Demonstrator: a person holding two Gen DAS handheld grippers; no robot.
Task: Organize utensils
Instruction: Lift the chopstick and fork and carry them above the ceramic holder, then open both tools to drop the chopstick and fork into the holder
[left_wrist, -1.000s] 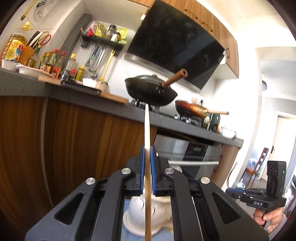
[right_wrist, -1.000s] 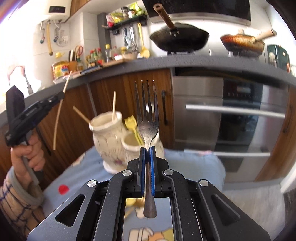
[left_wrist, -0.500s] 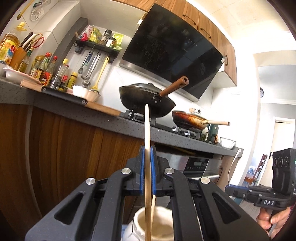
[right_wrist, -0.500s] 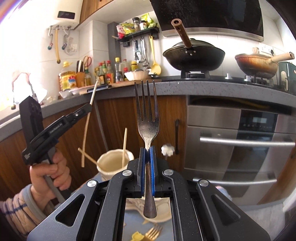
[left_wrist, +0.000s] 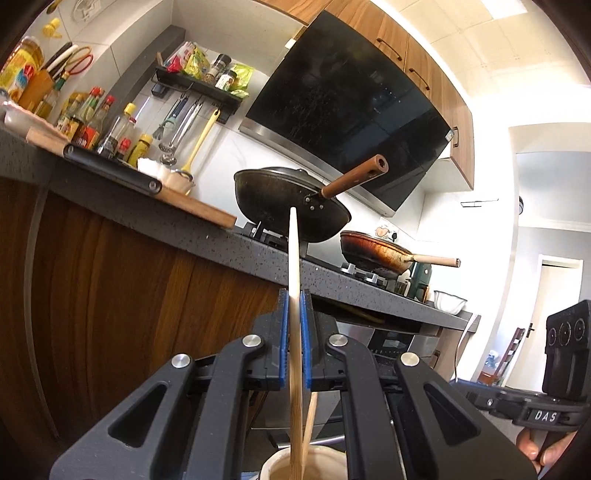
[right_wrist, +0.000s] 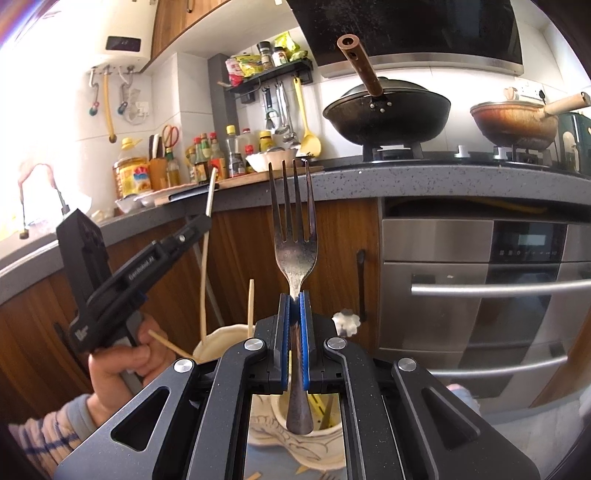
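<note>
My left gripper is shut on a wooden chopstick held upright; its lower end reaches into a cream ceramic holder below, where another chopstick stands. My right gripper is shut on a metal fork, tines up, its handle end hanging over a second cream holder compartment with yellow utensils inside. In the right wrist view the left gripper and its chopstick stand over the taller holder, which has loose chopsticks in it.
A dark counter with wooden cabinets and a steel oven runs behind. A black wok and a brown pan sit on the hob. Bottles and a cutting board line the counter. The holders stand on a blue patterned cloth.
Both grippers have tilted upward and come closer over the holders. The left chopstick's lower end has come down into the tall holder. The fork's handle now hangs over the lower compartment.
</note>
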